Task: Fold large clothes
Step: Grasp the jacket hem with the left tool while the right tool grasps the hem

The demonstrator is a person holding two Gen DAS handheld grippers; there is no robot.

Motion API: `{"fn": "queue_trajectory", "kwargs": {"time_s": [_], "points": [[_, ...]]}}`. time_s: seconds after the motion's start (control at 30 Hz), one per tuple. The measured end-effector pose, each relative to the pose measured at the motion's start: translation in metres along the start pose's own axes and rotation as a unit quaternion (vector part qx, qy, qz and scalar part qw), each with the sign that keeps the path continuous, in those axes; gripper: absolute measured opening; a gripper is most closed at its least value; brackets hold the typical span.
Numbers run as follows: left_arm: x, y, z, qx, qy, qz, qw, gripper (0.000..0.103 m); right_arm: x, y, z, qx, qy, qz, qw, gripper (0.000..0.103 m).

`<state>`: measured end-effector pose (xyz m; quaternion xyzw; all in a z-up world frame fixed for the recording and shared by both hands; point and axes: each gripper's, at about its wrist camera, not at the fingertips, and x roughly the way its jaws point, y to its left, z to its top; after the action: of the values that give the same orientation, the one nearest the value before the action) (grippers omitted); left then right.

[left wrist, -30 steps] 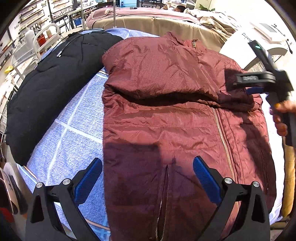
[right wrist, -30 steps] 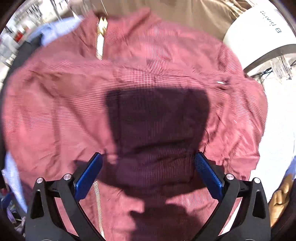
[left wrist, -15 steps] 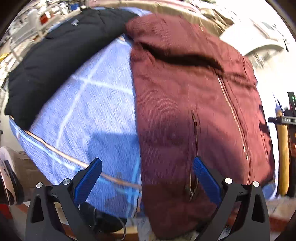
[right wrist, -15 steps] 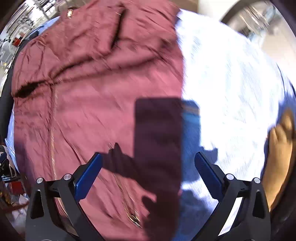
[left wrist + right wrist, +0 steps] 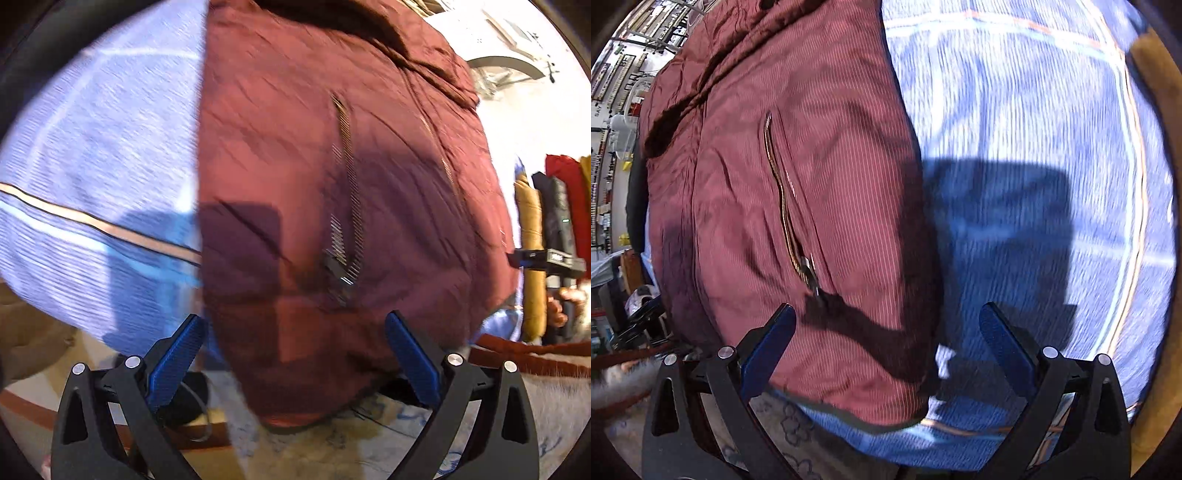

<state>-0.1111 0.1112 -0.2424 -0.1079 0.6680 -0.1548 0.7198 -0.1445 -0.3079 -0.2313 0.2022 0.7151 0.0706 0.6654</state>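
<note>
Since 0.5 s ago both cams have dropped toward the near hem of the maroon jacket [image 5: 332, 184]: it fills more of each view, and the black coat from the earlier left view is gone from frame. Left gripper [image 5: 293, 354] has fingers spread wide, nothing between them, straddling the hem at 6 o'clock; the pocket zipper [image 5: 345, 206] sits just past them at 12. Right gripper [image 5: 886, 350] is likewise wide open and empty, w/ the jacket's right edge and hem corner between its fingers, blue blanket [image 5: 1034, 147] filling 1–4 o'clock. Jacket lies flat on the blanket, hem hanging slightly over the near edge. Judgement: sleeves look already tucked in, so both hands seem to be lining up on the hem corners for a bottom-to-collar fold; no grasp yet.
</note>
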Motion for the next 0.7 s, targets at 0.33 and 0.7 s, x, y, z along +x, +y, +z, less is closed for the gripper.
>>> {"fn": "queue_trajectory", "kwargs": {"time_s": [0.33, 0.7], "points": [[-0.004, -0.006, 0.006, -0.01, 0.002, 0.038, 0.9992, 0.023, 0.015, 0.036, -0.02, -0.045, 0.009, 0.016, 0.999, 0.02], [-0.031, -0.019, -0.012, 0.02, 0.011, 0.029, 0.9993, 0.009, -0.005, 0.057, -0.028, -0.072, 0.041, 0.03, 0.996, 0.01]]}}
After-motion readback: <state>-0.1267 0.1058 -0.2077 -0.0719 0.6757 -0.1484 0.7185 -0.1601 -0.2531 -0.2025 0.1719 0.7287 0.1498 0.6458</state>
